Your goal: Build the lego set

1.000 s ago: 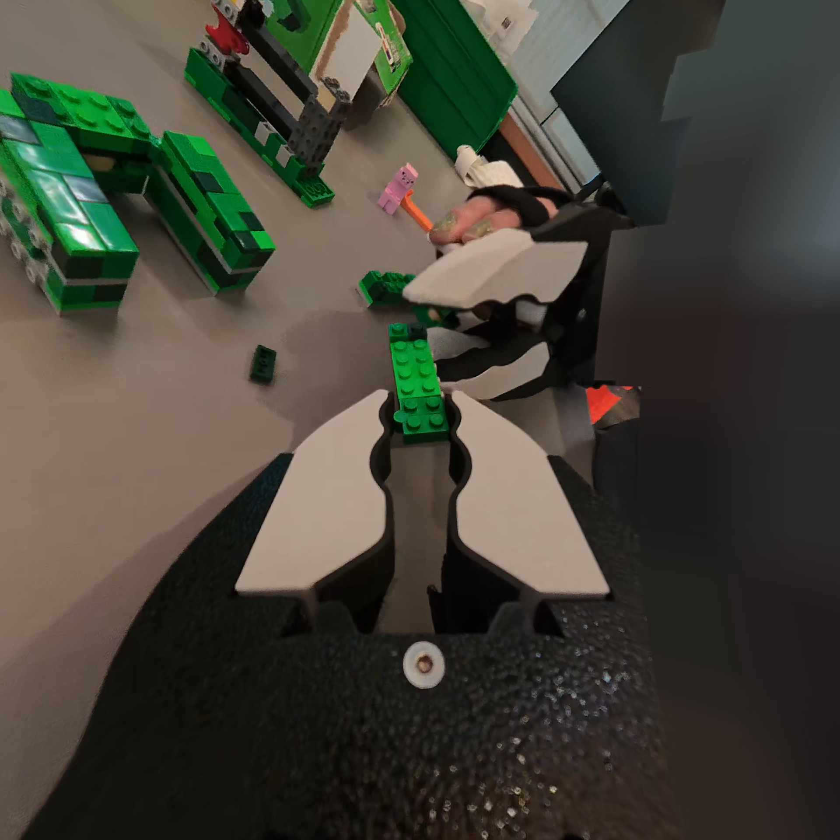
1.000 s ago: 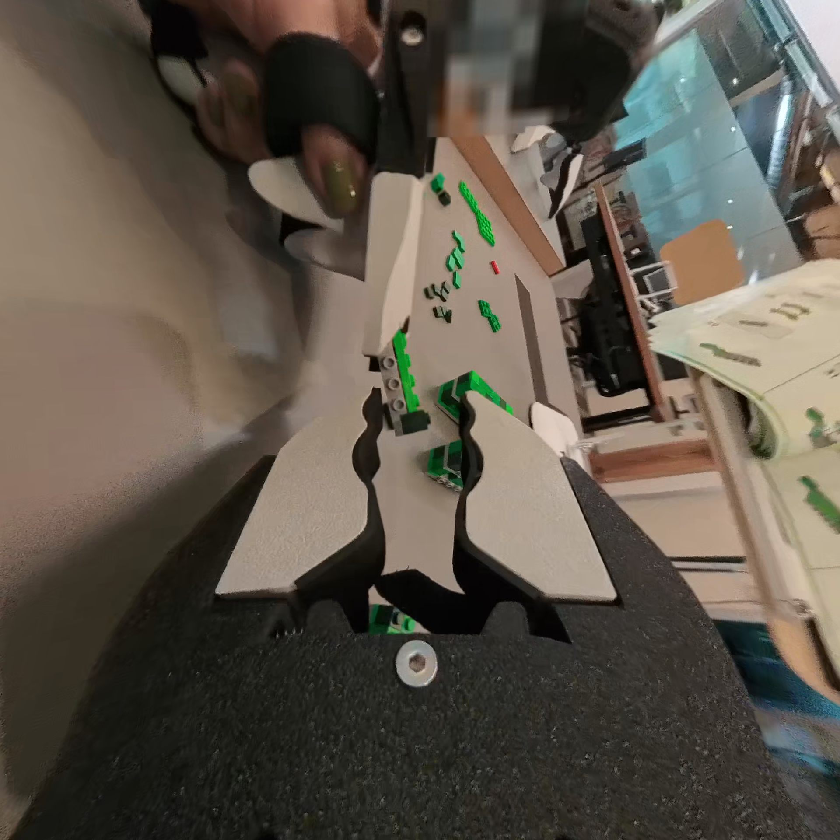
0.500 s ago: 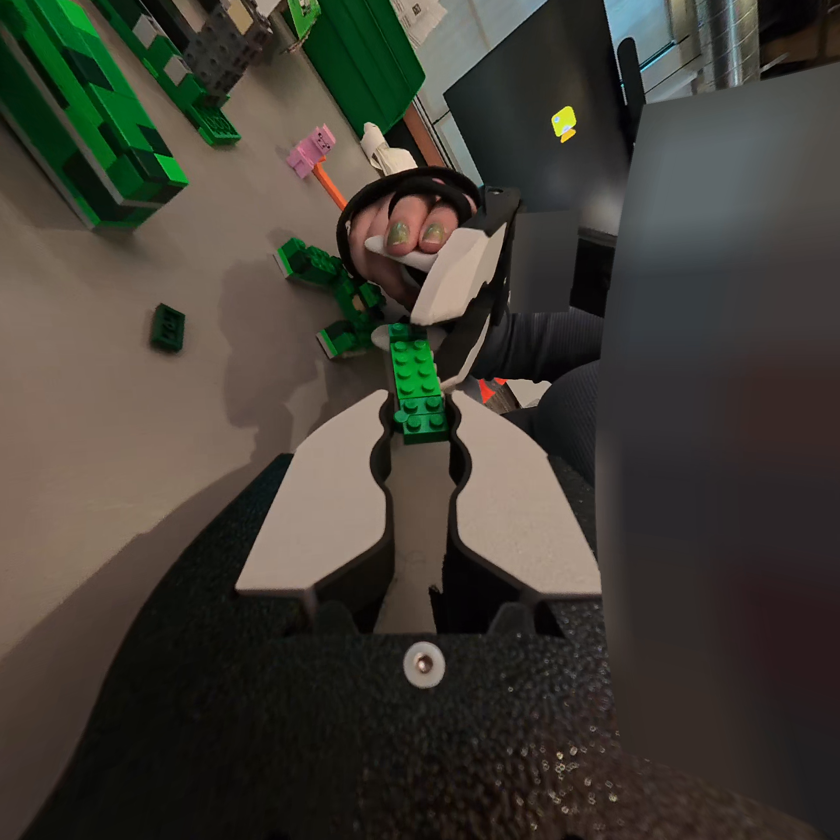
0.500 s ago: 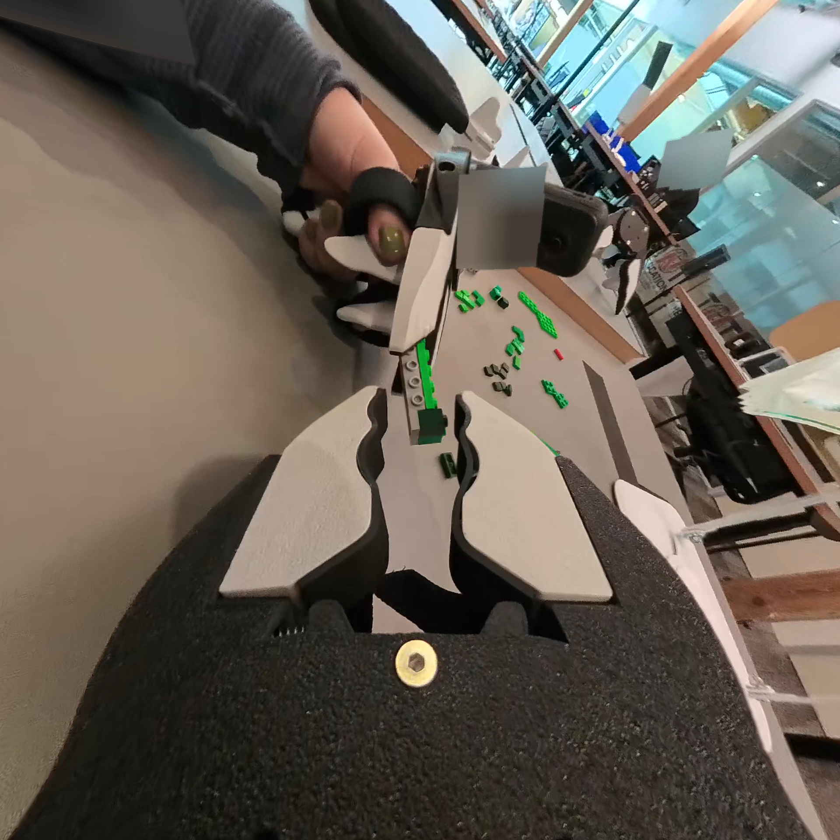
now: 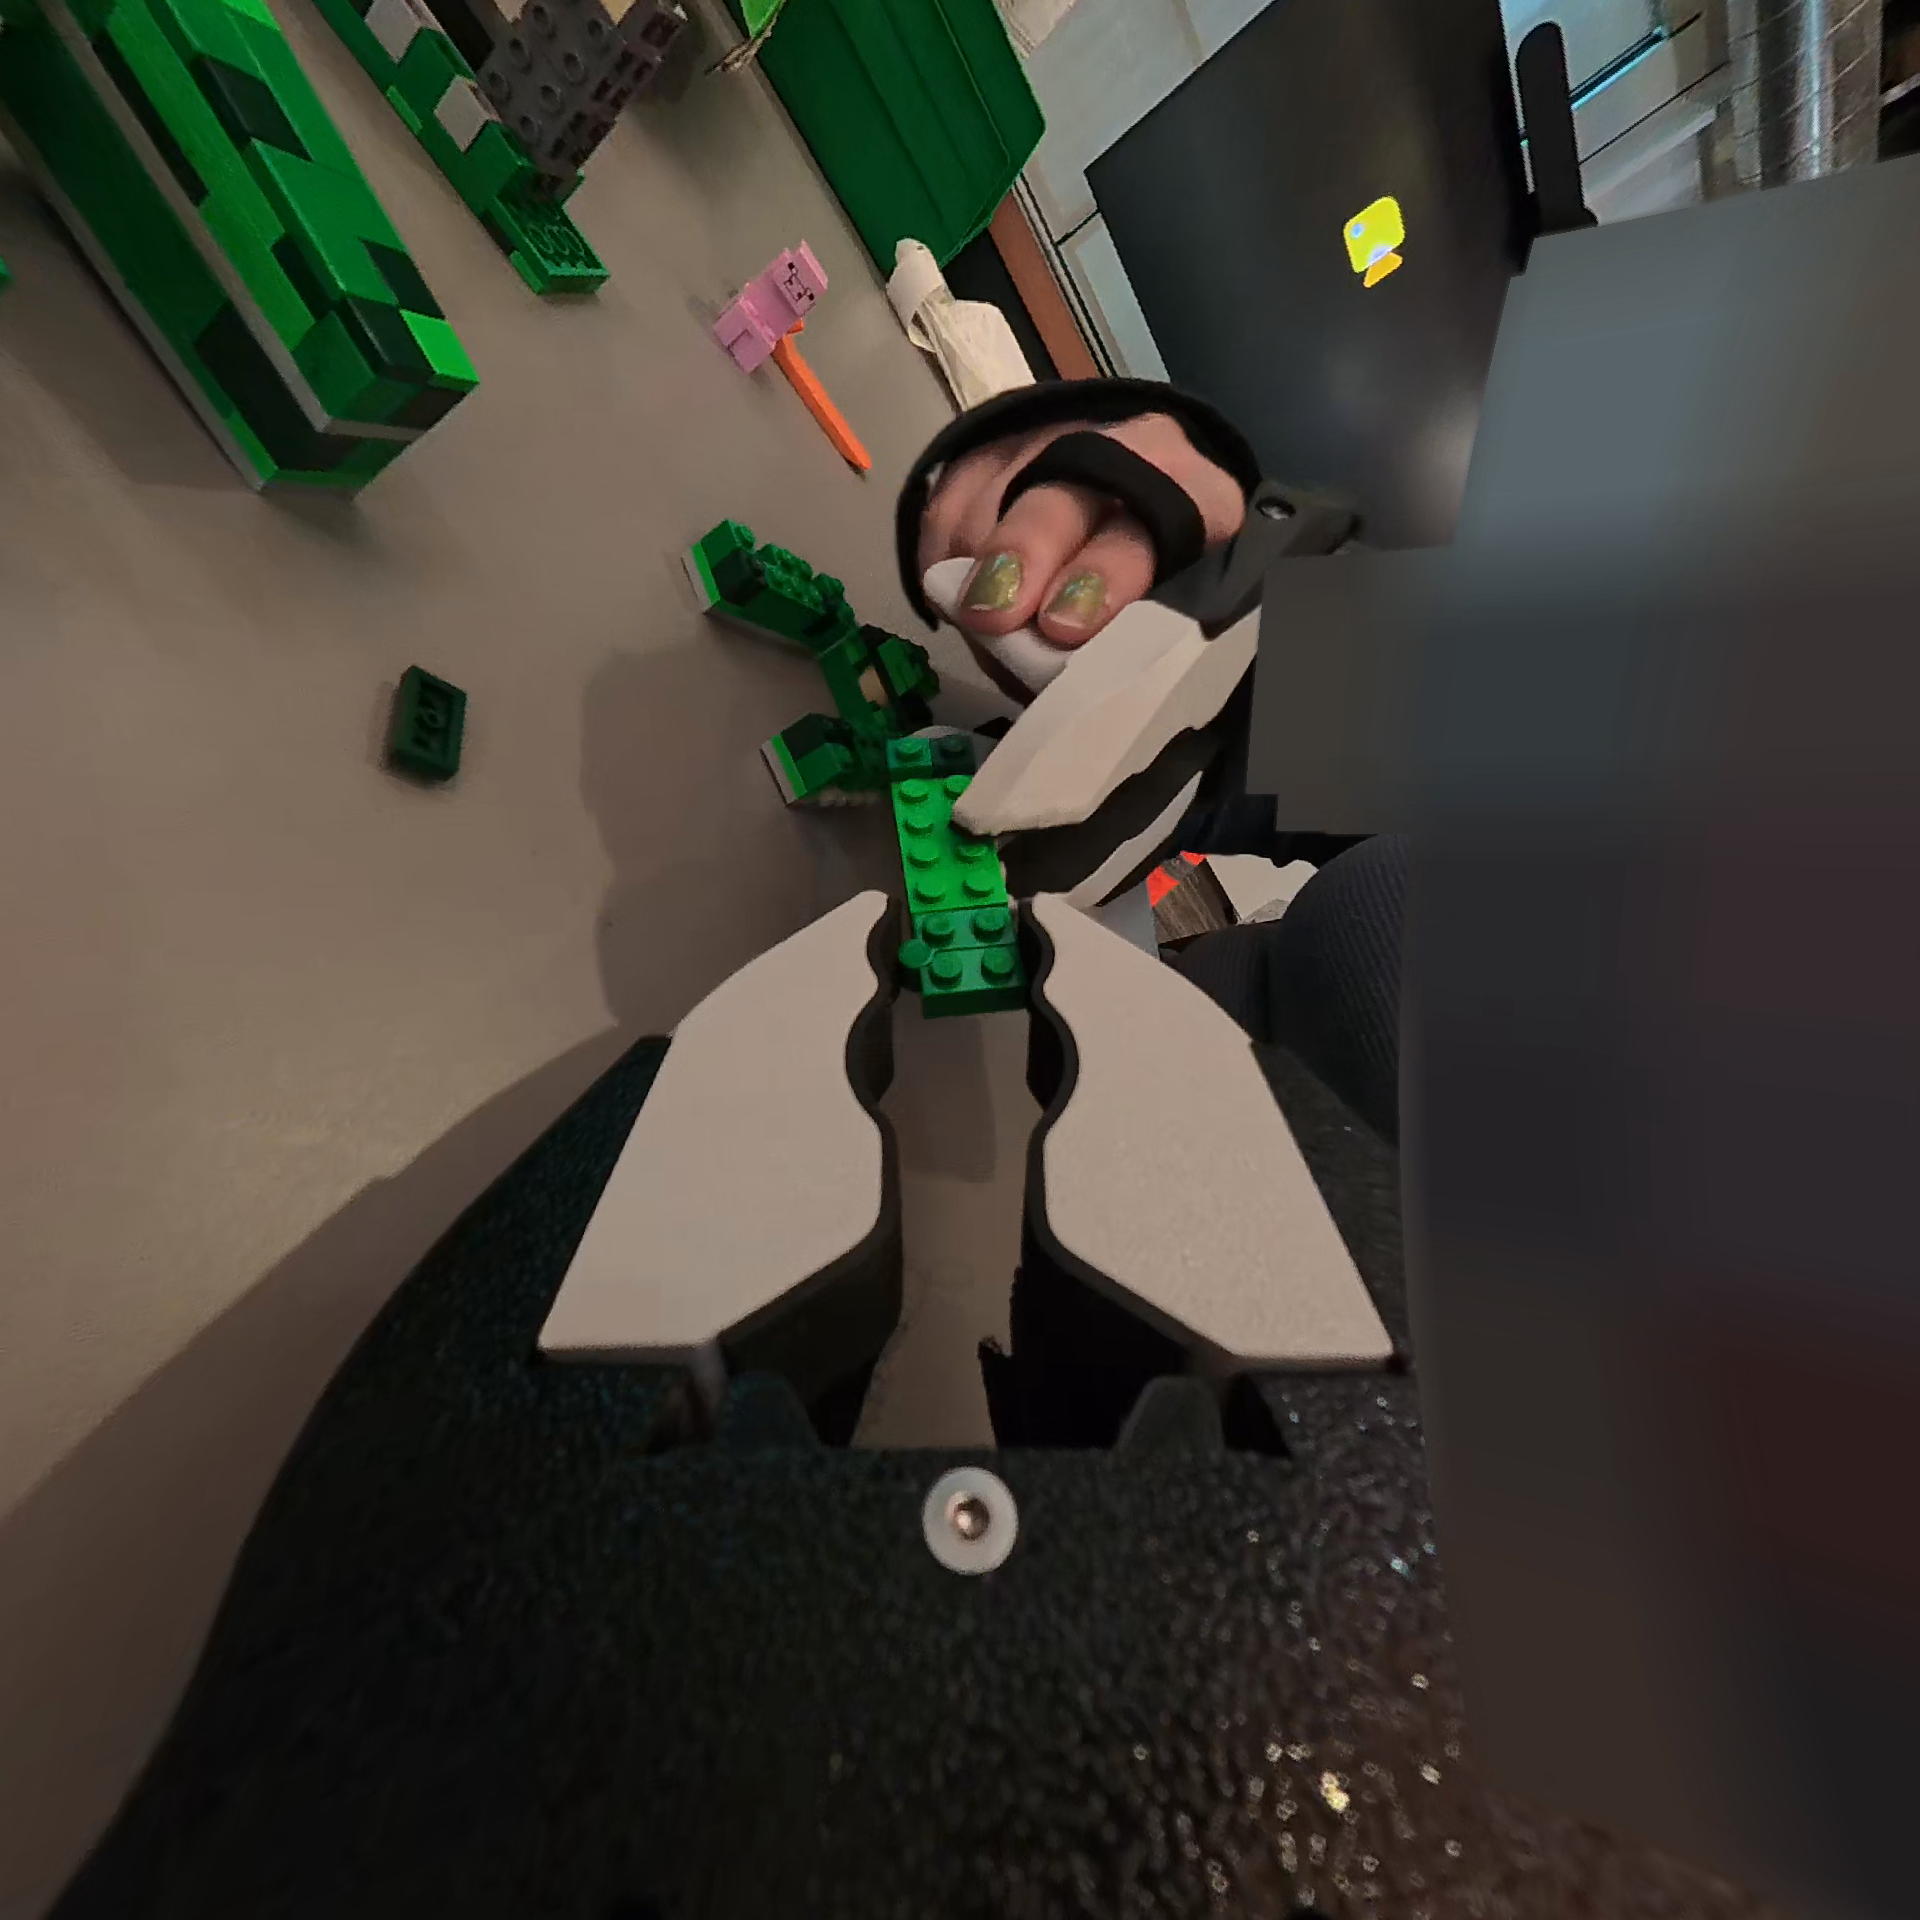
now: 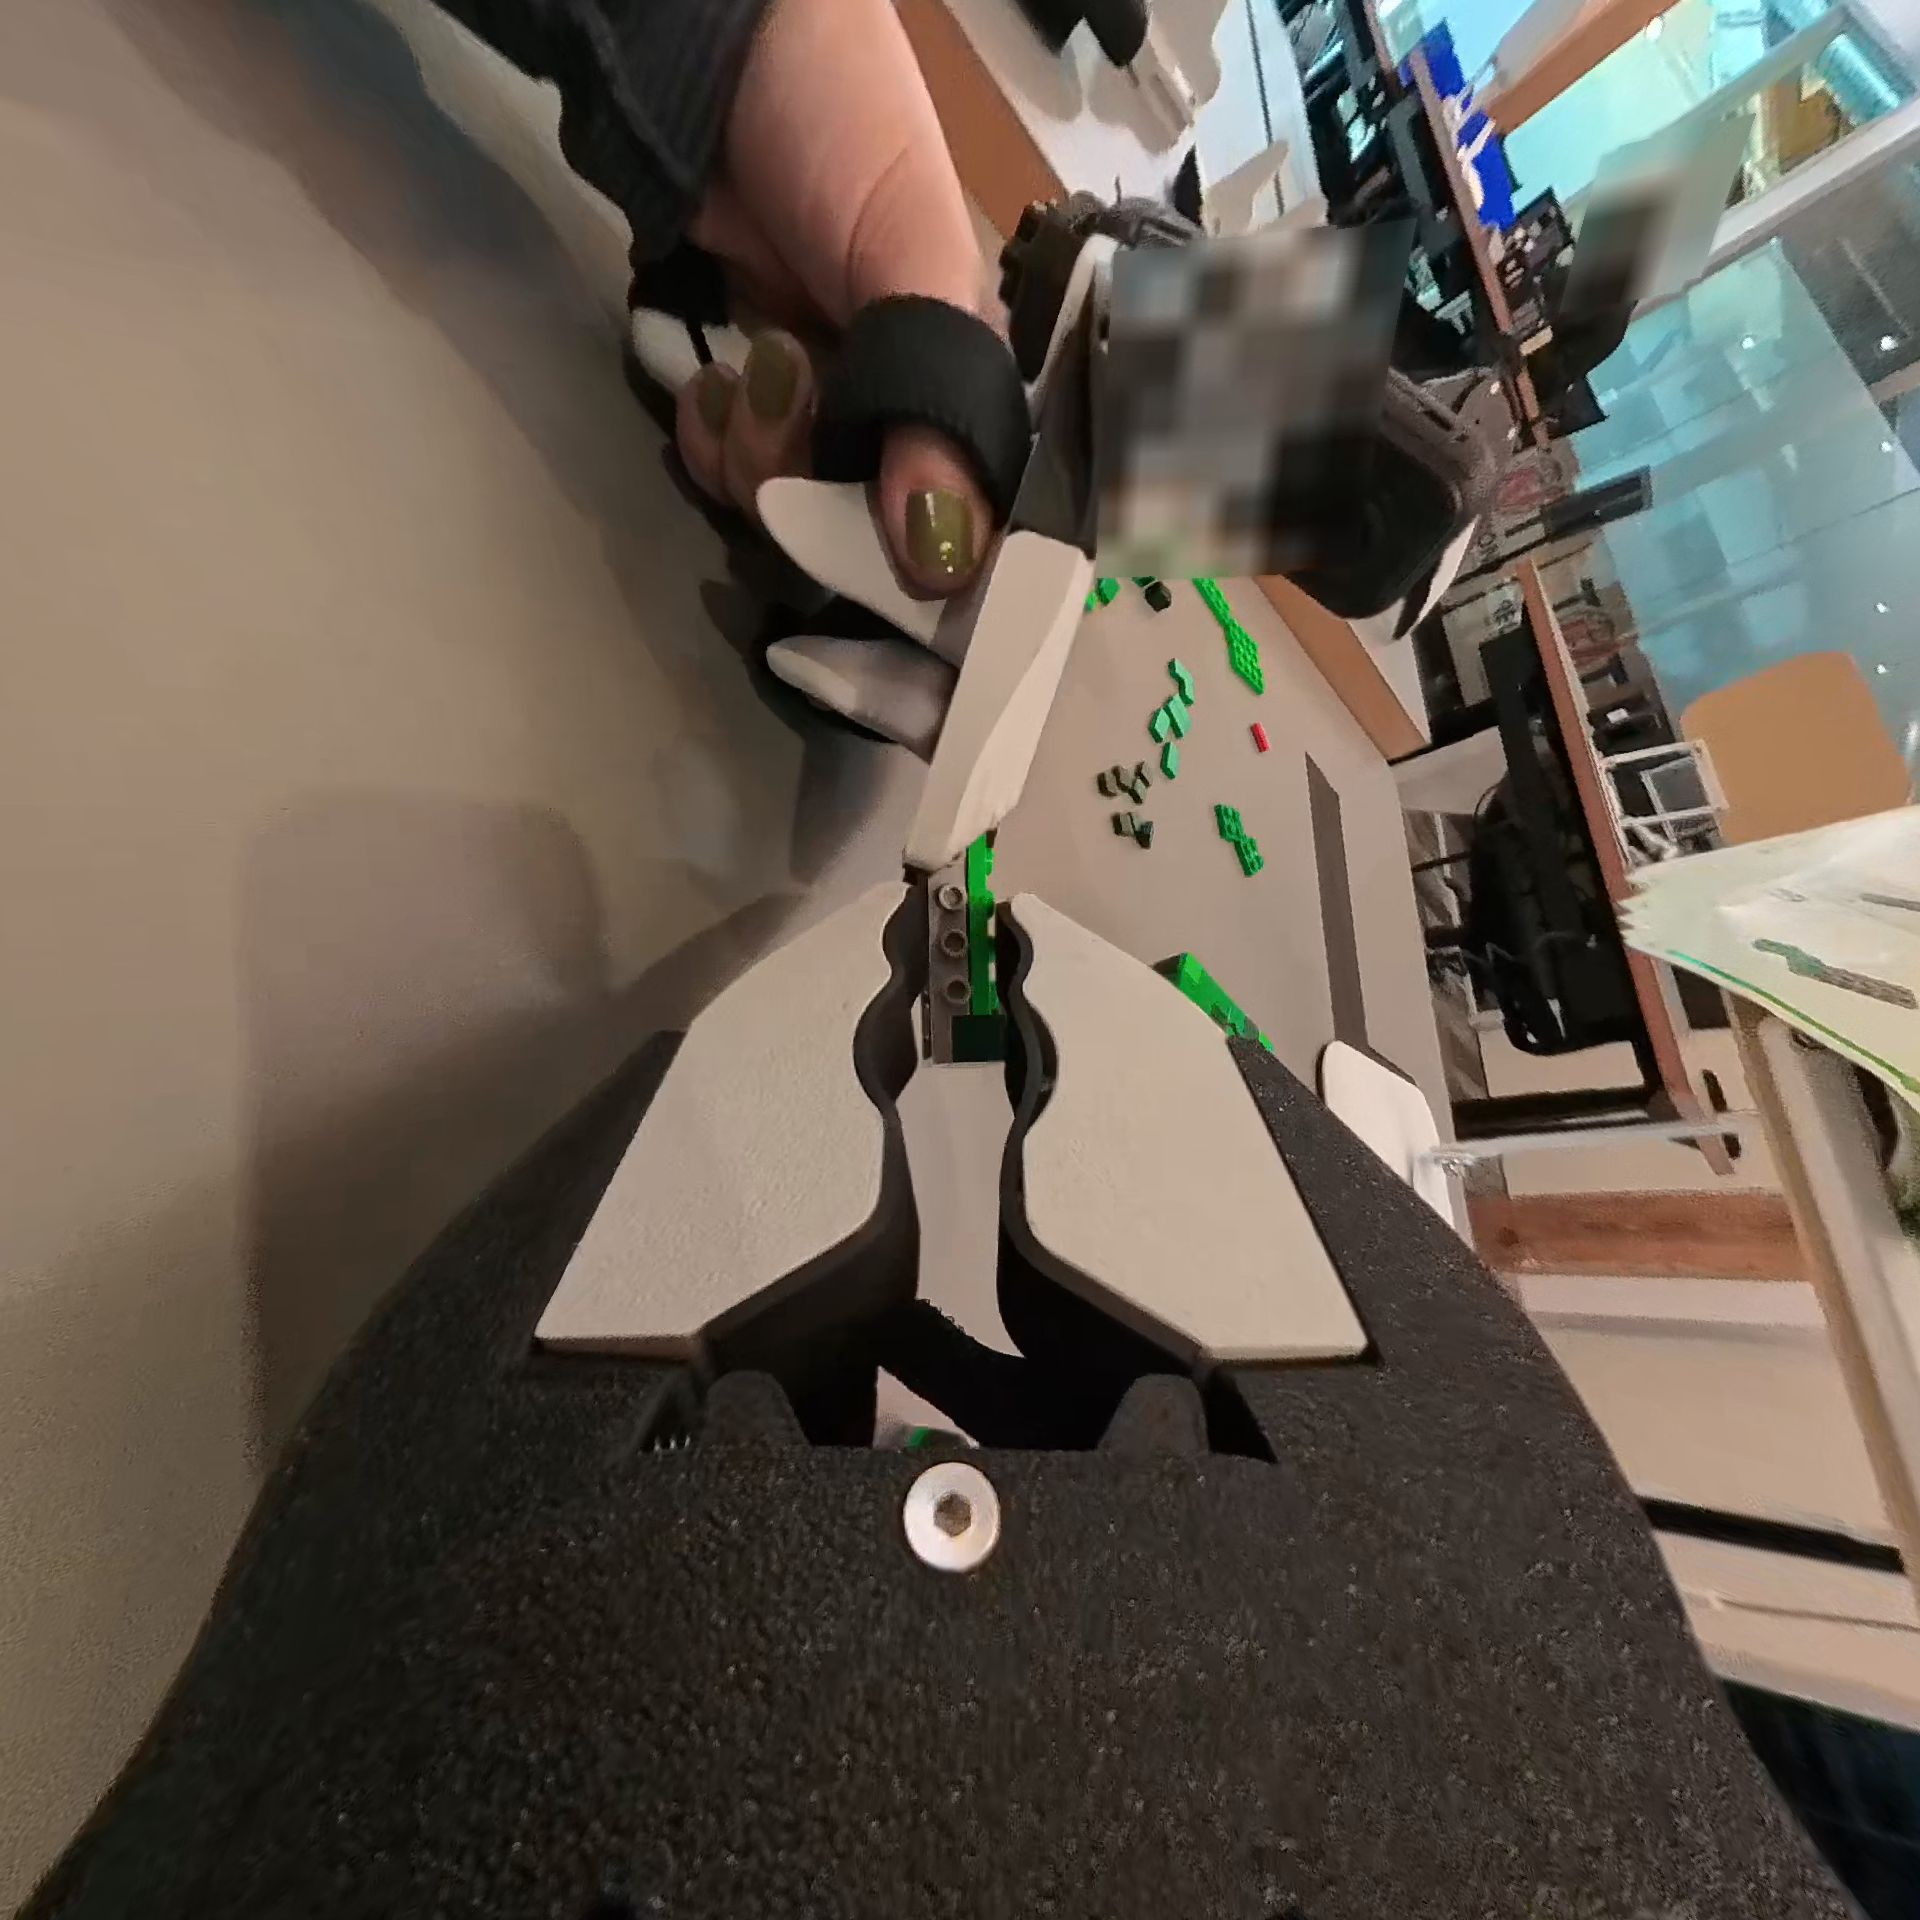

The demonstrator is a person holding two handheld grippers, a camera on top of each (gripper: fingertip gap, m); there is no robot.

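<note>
A long green lego strip [image 5: 951, 862] with a grey underside is held in the air between both grippers. My left gripper [image 5: 961, 935] is shut on its near, darker green end. My right gripper [image 6: 958, 925] is shut on the other end of the strip [image 6: 961, 966], gripping it across its thickness. The right gripper's white fingers [image 5: 1081, 727] show in the left wrist view, clamped over the strip's far studs. One of the left gripper's fingers [image 6: 987, 727] shows edge-on in the right wrist view, with the person's hand behind it.
On the grey table are a large green build [image 5: 260, 260], a long build with a grey block [image 5: 499, 156], a pink pig figure [image 5: 774, 307], a small dark plate [image 5: 426, 722] and a small green assembly [image 5: 821, 675]. Loose green pieces [image 6: 1174, 748] and an instruction booklet [image 6: 1818, 966] lie farther off. Left and right tips are no more than a few centimetres apart. The small dark plate [image 5: 426, 722] is about 7 centimeters from my left fingertips.
My right gripper's jaws have closed in on the strip's end. Both grippers have tilted and moved closer together, with the strip still held by the left one.
</note>
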